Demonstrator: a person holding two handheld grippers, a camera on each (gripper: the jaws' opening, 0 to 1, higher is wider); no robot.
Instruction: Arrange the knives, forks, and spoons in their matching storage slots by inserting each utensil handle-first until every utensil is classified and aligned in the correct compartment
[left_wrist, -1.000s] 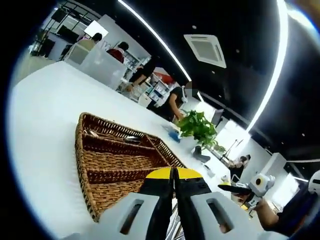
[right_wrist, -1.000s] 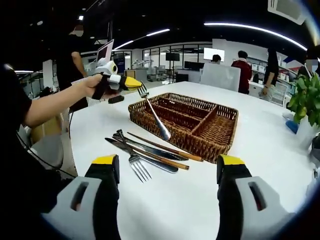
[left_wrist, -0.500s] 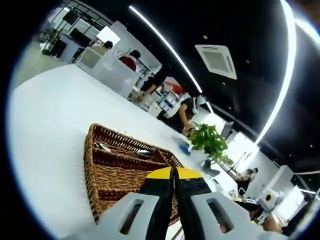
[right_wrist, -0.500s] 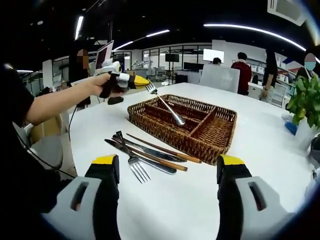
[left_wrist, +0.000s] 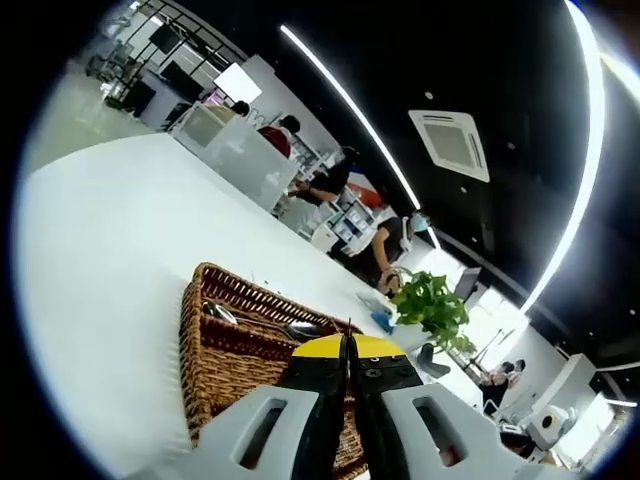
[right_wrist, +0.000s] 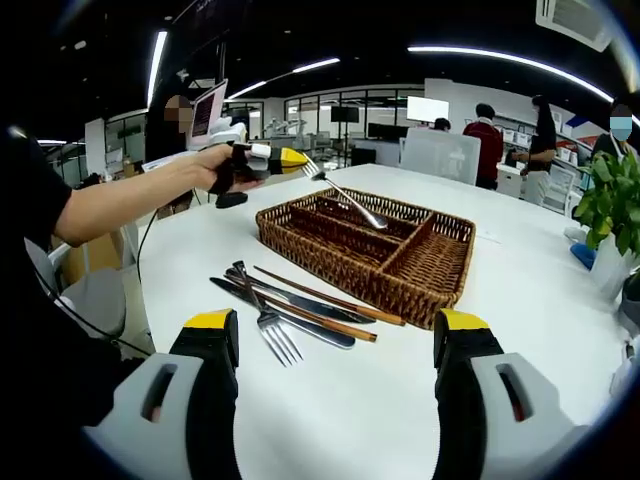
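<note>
White tabletop (right_wrist: 560, 300) in a dim open-plan office bearing a brown wicker tray (right_wrist: 372, 245); left gripper (right_wrist: 292, 158) clenched on a steel fork (right_wrist: 345, 195), right gripper (right_wrist: 335, 335) released.

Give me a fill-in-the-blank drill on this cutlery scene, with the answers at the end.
1. The left gripper is shut on a ____.
2. The fork hangs over the wicker ____.
3. The right gripper is ____ and holds nothing.
4. The loose cutlery lies on the table ____ the basket.

Answers: fork; basket; open; outside
</note>
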